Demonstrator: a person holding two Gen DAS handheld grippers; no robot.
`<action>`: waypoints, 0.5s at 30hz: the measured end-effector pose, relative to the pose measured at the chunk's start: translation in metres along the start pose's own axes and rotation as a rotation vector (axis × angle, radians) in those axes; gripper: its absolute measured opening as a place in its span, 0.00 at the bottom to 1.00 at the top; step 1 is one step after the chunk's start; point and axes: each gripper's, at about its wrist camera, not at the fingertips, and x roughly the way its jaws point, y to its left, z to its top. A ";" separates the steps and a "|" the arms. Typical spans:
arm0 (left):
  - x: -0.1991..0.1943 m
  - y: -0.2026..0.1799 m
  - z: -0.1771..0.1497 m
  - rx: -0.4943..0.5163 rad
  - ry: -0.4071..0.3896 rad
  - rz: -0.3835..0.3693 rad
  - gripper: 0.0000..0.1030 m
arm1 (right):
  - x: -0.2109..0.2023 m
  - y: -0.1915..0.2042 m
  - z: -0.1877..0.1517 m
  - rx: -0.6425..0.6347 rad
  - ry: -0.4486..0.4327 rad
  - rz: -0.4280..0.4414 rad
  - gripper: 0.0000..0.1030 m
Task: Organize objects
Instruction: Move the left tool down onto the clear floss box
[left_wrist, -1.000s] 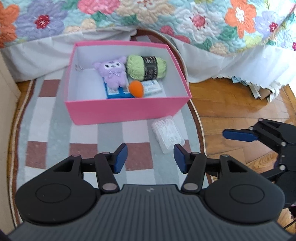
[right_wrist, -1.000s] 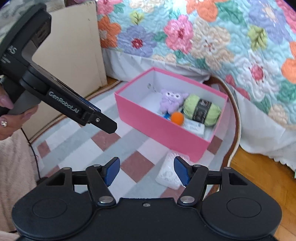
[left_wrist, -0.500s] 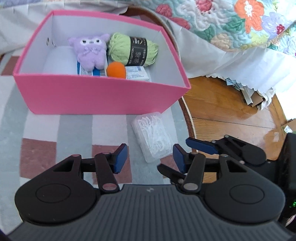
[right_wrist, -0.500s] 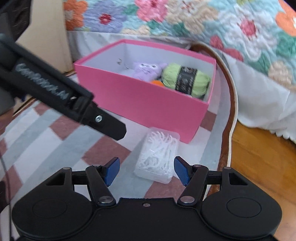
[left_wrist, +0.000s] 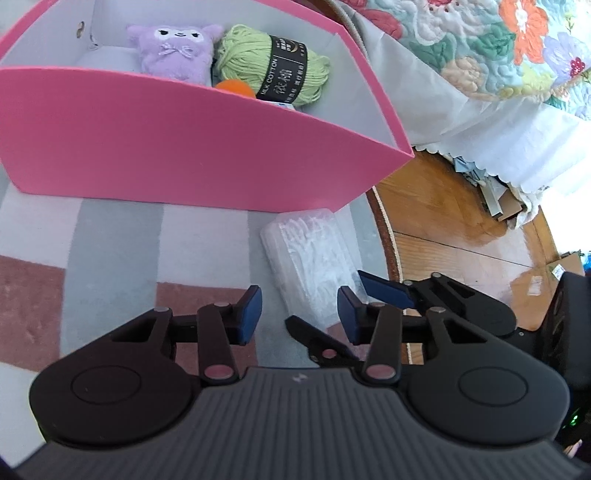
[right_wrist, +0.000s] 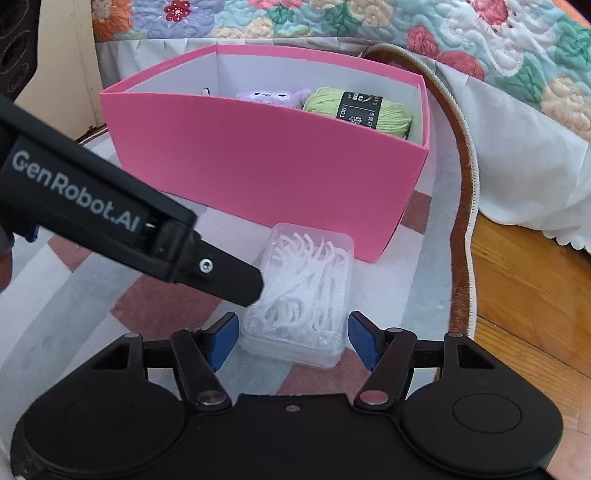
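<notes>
A bedroom in a home, seen from floor level. A bed fills the background, covered by a quilt (right_wrist: 424, 33) stitched with large flowers in orange, pink, purple and green, with a white scalloped bed skirt (left_wrist: 491, 122) hanging to the floor. The floor is warm brown wood boards (right_wrist: 532, 280), partly covered by a rug (left_wrist: 110, 240) checked in grey, white and dusty red with a brown border. On the rug sits an open pink box (right_wrist: 273, 162) holding a purple plush toy (left_wrist: 173, 55) and a ball of green yarn (left_wrist: 273, 74). Papers and cardboard (left_wrist: 495, 195) poke out from under the bed.
</notes>
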 end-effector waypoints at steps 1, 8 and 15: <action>0.001 0.001 -0.001 -0.001 -0.002 -0.006 0.40 | 0.000 0.002 0.000 -0.008 -0.004 -0.004 0.67; 0.003 0.010 -0.007 -0.045 0.033 -0.043 0.33 | -0.007 0.024 -0.004 -0.067 -0.018 0.037 0.66; -0.007 0.013 -0.020 -0.071 0.086 -0.018 0.33 | -0.016 0.039 -0.011 -0.118 -0.003 0.080 0.66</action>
